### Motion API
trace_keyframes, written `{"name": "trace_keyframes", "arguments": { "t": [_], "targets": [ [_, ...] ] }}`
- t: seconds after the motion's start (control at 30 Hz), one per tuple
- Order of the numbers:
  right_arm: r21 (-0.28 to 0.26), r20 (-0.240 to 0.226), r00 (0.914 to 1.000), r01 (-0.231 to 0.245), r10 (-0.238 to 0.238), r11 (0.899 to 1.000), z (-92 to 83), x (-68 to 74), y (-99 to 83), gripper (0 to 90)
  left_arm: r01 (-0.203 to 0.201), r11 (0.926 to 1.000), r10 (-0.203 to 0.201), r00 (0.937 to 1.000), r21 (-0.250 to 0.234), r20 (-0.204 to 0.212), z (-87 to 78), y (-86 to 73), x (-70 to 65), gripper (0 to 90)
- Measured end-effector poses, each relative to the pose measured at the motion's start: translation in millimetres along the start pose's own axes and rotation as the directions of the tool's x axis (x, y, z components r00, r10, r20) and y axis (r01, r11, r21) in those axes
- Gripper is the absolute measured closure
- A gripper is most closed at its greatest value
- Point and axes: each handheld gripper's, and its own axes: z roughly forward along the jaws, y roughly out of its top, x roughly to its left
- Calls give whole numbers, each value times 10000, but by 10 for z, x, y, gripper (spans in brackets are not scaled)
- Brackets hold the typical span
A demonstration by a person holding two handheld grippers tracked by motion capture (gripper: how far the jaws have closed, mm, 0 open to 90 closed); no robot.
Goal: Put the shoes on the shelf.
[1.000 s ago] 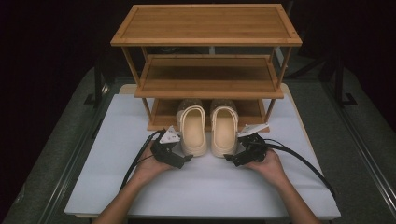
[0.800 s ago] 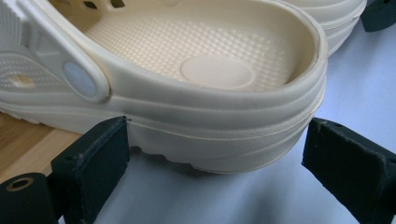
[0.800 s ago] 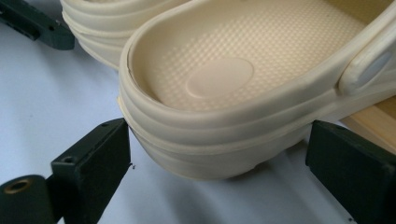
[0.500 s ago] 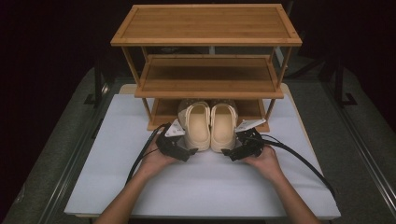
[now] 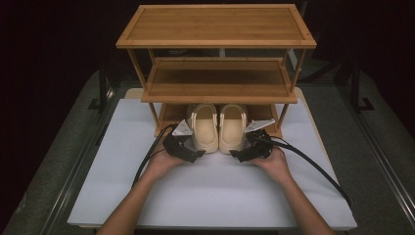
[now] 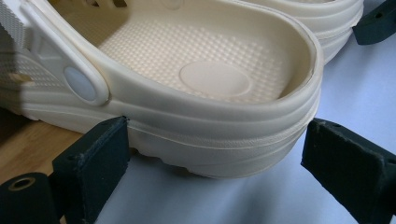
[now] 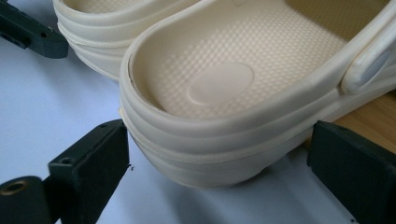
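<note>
Because each clog is moulded from a light, foam-like material, it is judged to weigh little, to yield slightly under pressure and to spring back, with no fragile parts; the ribbed heel wall offers some friction, while the smooth upper rim may be more slippery. The left clog [image 5: 205, 128] lies directly ahead of the left hand-held gripper [image 5: 190, 152], its heel between the two spread jaws, which stand apart from the sidewalls with no firm contact visible in the left gripper view. The right clog [image 5: 232, 127] lies likewise ahead of the right hand-held gripper [image 5: 243, 154], whose jaws are also spread wide on either side of the heel without clamping it. Both clogs rest side by side and touching or nearly so, toes on the bottom shelf of the rack [image 5: 215, 44] beyond the grippers, heels projecting back toward the grippers over the white surface [image 5: 215, 196]. The recommended hold is across the heel wall, low on the ribbed band, where the material is thickest; a hold on the pivoting strap [image 6: 70, 70] is judged less stable. Count: two clogs, two hand-held grippers, one wooden rack with three shelves, one strap rivet [image 6: 79, 84] visible on the left clog.
</note>
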Motion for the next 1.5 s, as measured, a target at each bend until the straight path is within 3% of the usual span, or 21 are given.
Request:
{"name": "trace_keyframes", "arguments": {
  "t": [0.7, 0.97, 1.1, 1.27, 1.5],
  "targets": [
    [-175, 195, 9995, -248, 251, 9995, 212, -234, 173, 54, -99, 9994, 97, 9999, 325, 51, 155, 142, 371, 71],
    [-106, 402, 9992, -80, 84, 9999, 266, -331, 234, 60, 75, 9995, -76, 10000, 315, 36, 236, 169, 457, 72],
    [-216, 370, 9985, -403, 411, 9990, 309, -391, 240, 70, 159, 9994, -153, 9997, 303, -190, 283, 200, 494, 74],
    [-476, 383, 9981, -465, 483, 9978, 345, -466, 251, 88, 204, 9990, -191, 9993, 400, -328, 336, 241, 541, 75],
    [-474, 391, 9976, -548, 567, 9974, 355, -497, 245, 99, 262, 9982, -249, 9994, 537, -246, 340, 256, 540, 75]
  ]
}}
